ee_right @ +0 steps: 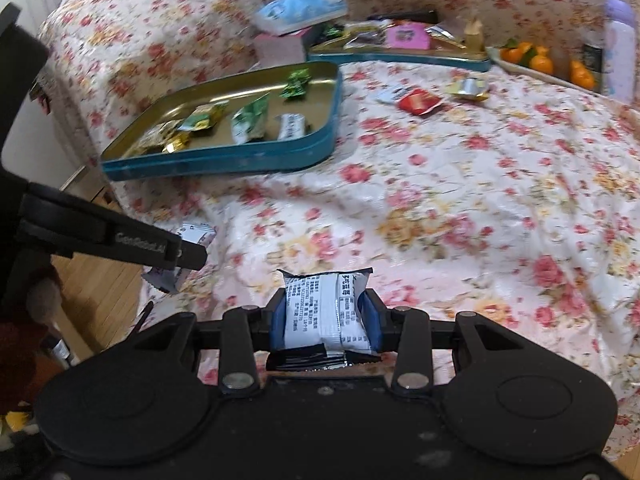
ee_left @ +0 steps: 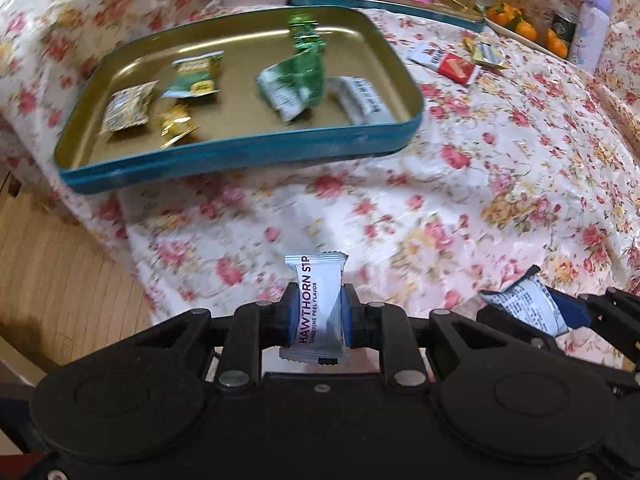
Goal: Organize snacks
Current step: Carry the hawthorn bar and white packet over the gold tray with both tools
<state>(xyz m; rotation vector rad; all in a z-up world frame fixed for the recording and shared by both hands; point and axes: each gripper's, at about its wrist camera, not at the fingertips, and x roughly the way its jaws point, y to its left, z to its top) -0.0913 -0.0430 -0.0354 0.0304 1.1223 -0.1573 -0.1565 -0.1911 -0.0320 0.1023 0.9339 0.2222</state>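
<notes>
My left gripper is shut on a silver hawthorn strip packet, held above the floral tablecloth. My right gripper is shut on a white printed snack packet; it also shows at the right of the left wrist view. A blue tin tray with a gold inside lies ahead to the left and holds several snack packets, green, yellow and white. It also shows in the right wrist view. The left gripper appears at the left of the right wrist view.
A second blue tray with mixed snacks stands at the back. Loose red and gold packets lie on the cloth. A plate of oranges, a lilac bottle and a tissue box are at the back. The table edge and wood floor are left.
</notes>
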